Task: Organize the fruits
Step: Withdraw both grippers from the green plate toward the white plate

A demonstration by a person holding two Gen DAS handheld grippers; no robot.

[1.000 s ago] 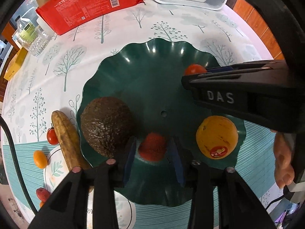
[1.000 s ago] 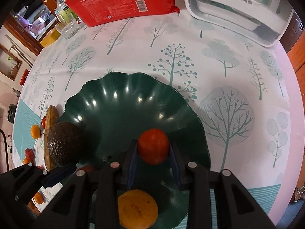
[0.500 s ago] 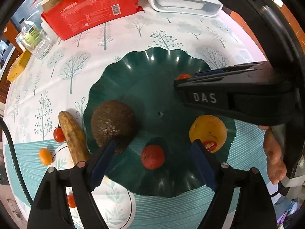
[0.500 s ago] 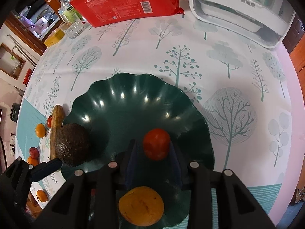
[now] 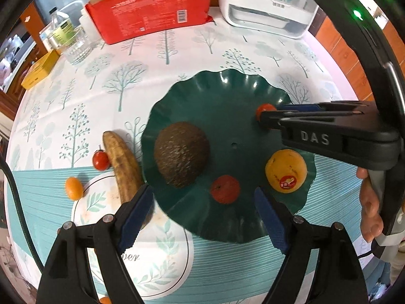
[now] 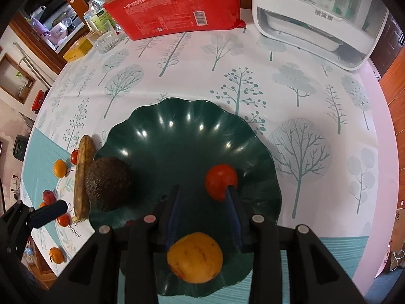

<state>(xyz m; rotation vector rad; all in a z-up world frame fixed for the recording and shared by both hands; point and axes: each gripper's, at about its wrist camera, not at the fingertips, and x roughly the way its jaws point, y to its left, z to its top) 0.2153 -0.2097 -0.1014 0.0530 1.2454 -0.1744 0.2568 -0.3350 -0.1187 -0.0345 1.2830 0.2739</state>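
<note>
A dark green wavy plate (image 5: 222,88) holds a dark avocado (image 5: 181,154), a small red fruit (image 5: 225,189), an orange with a sticker (image 5: 286,170) and a red tomato (image 6: 220,181). My left gripper (image 5: 202,210) is open and empty, raised above the plate's near edge. My right gripper (image 6: 204,197) is open above the plate; the tomato lies on the plate by its right fingertip, and the orange (image 6: 195,256) sits under its body. In the left wrist view the right gripper (image 5: 268,116) reaches in from the right.
Left of the plate lie a browned banana (image 5: 121,167), a cherry tomato (image 5: 100,160) and a small orange (image 5: 74,188), partly on a round leaf-print mat (image 5: 162,253). At the back stand a red package (image 5: 149,7), a white appliance (image 5: 268,5), a glass (image 5: 76,45) and a yellow box (image 5: 40,68).
My left gripper let go of the small red fruit, opened wide and drew back. My right gripper opened and released the tomato onto the plate, then pulled back slightly.
</note>
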